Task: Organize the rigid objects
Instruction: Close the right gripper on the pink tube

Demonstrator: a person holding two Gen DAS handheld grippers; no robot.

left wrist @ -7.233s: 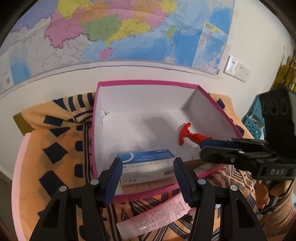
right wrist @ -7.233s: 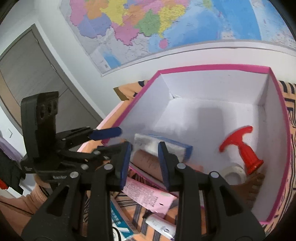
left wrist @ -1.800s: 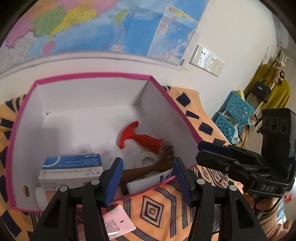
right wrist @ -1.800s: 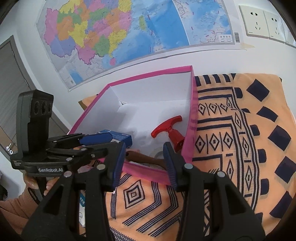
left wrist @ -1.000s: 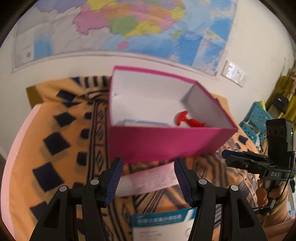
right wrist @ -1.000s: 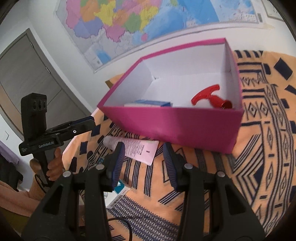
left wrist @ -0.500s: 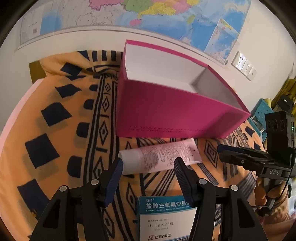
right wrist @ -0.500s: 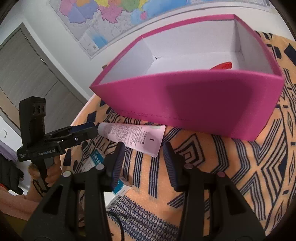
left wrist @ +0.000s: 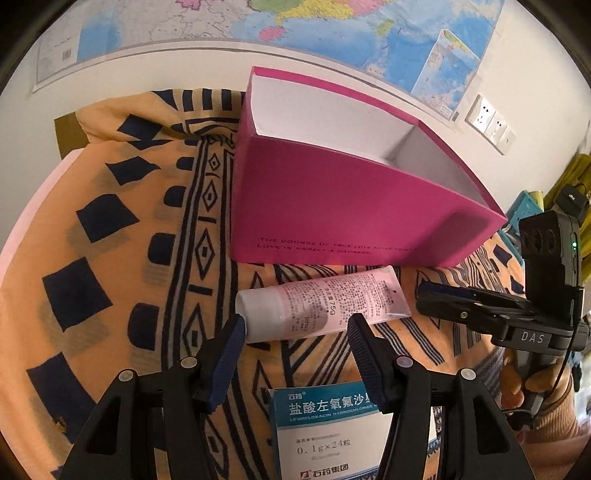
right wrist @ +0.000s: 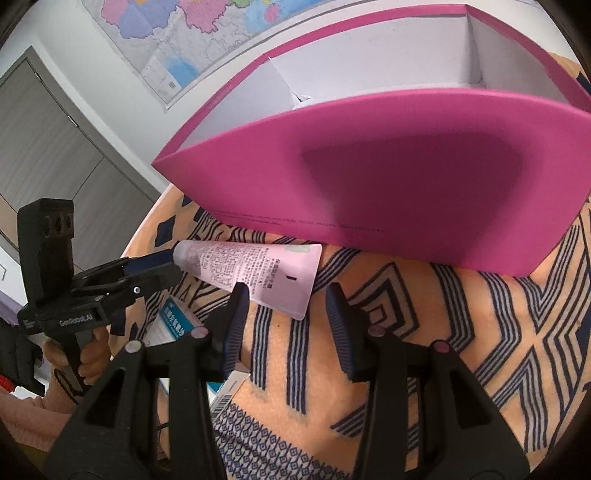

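A pink tube (left wrist: pixel 321 306) lies on the patterned cloth just in front of the magenta box (left wrist: pixel 332 206), its white cap to the left. My left gripper (left wrist: pixel 295 328) stands open right over the tube's near side, nothing pressed between the pads. In the right wrist view the same pink tube (right wrist: pixel 251 273) lies before the magenta box (right wrist: pixel 388 192), and my right gripper (right wrist: pixel 282 299) hangs open over the tube's flat crimped end. A blue and white medicine box (left wrist: pixel 325 432) lies nearer, under the left gripper. The magenta box's contents are hidden by its front wall.
The orange cloth (left wrist: pixel 110 258) with dark blue patterns covers the table. A map (left wrist: pixel 332 33) hangs on the wall behind, with sockets (left wrist: pixel 487 122) to the right. A grey door (right wrist: pixel 48 155) stands at the left in the right wrist view. The medicine box (right wrist: pixel 173 325) lies left of my right gripper.
Both grippers have sunk toward the cloth and come closer to the pink tube; the magenta box's front wall now hides its contents. The jaws stand as wide as before.
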